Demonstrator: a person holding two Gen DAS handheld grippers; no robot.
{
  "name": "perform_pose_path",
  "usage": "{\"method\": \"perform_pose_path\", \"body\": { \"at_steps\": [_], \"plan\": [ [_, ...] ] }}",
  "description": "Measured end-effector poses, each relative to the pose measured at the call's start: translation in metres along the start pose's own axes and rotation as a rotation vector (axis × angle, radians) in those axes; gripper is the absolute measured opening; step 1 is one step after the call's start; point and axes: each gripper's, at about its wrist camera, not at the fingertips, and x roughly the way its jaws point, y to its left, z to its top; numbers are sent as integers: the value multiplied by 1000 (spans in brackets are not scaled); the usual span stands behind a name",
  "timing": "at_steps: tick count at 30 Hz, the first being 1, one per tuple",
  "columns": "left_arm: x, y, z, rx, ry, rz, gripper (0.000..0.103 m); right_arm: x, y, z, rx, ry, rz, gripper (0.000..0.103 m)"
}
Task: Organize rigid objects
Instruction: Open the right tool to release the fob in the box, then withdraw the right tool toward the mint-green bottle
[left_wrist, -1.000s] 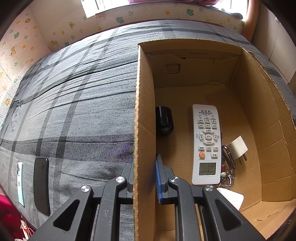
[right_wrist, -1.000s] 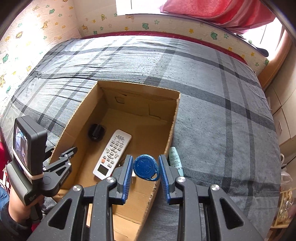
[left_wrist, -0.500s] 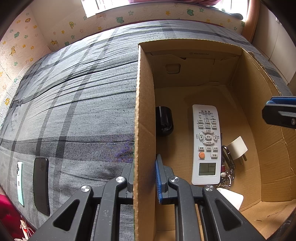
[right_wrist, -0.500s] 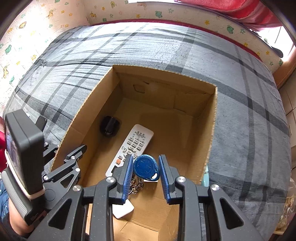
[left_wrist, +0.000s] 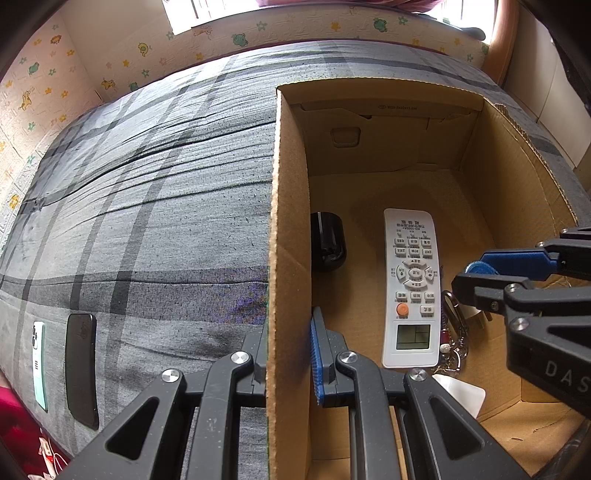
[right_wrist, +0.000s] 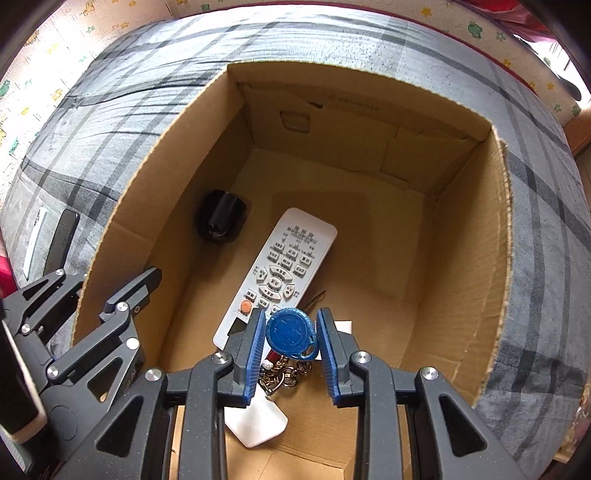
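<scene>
An open cardboard box sits on a grey plaid bed. My right gripper is shut on a round blue key fob and hangs inside the box, low over its floor. Below it lie a white remote, a bunch of keys, a white plug adapter, a white card and a black cylinder. My left gripper is shut on the box's left wall.
Two phones lie on the bed left of the box, a black one and a mint-white one. A padded wall with cartoon prints runs behind the bed. Wooden furniture stands to the right.
My right gripper has come down with the blue fob from above the box's front corner into the box, entering the left wrist view from the right. The left gripper has stayed put.
</scene>
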Motion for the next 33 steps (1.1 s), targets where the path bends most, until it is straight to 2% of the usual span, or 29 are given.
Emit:
{"method": "perform_pose_path", "body": {
  "at_steps": [8,24,33],
  "plan": [
    [0,1,0,-2,-1,-2,17,19,5,-1,-1,37,-16,30],
    [0,3,-1,-2,-3,-2,17,18,-4,-2,26,10,-2,36],
    [0,5,0,-5,-1,-7,17,-11,-2,-10,24,-64,-13,48]
  ]
}}
